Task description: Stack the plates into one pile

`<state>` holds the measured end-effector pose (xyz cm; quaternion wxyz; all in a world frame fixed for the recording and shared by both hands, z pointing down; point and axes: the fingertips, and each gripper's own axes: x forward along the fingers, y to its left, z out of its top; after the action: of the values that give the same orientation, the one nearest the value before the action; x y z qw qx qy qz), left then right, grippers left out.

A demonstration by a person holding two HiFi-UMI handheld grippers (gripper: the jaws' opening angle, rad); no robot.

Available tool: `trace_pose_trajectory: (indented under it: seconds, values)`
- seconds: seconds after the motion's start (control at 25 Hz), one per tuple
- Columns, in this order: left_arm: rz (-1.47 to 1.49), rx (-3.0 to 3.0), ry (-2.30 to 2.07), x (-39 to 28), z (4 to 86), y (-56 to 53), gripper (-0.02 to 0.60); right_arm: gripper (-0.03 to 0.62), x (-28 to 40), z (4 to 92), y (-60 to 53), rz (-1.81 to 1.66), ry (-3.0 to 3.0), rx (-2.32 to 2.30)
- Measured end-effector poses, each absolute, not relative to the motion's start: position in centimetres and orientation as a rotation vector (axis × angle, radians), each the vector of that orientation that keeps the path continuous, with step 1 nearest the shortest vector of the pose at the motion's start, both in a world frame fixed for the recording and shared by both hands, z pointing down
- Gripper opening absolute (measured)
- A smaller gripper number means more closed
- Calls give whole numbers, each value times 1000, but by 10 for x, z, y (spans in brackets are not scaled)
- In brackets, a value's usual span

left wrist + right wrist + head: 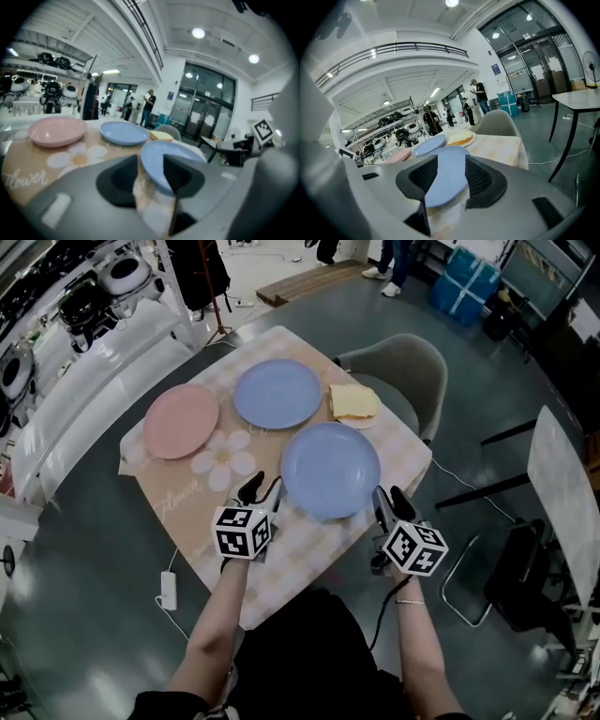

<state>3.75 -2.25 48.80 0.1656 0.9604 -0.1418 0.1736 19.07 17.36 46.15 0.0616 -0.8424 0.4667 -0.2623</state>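
Pale blue and round, the near blue plate (pixel 330 470) lies flat on the checked beige tablecloth (pixel 309 554), close to the table's near edge. A 2nd round plate of the same colour, the far blue plate (pixel 277 393), lies beyond it and slightly to the left, apart from it. The round pink plate (pixel 181 420) lies left of the far blue plate, near but not touching. All 3 plates rest separately, each directly on the cloth. A printed white daisy (pixel 223 460) shows between the pink plate and the near blue plate. At the far right corner a pale yellow slab (pixel 353 402) lies on a small white dish (pixel 364 423), just beside the far blue plate. A grey-green shell chair (pixel 403 367) stands beyond that corner.

The left gripper (pixel 262 489), bearing its marker cube (pixel 243 532), sits just beside the near blue plate's left rim. In the left gripper view its 2 black jaws stand apart; the plate's rim and the cloth show in the gap, and neither pad presses on anything. The right gripper (pixel 391 499), bearing its own marker cube (pixel 414 547), sits just beside the plate's lower right rim. In the right gripper view its jaws likewise stand apart, the plate visible through the gap and not clamped. Whether either jaw tip touches the rim cannot be told.
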Motion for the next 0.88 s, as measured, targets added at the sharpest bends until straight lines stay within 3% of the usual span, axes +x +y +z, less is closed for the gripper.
trace_pose_trajectory:
  seconds: [0.88]
  values:
    - [673, 2590, -456, 81, 540, -33, 160, 161, 252, 536, 133, -1132, 1519, -2573]
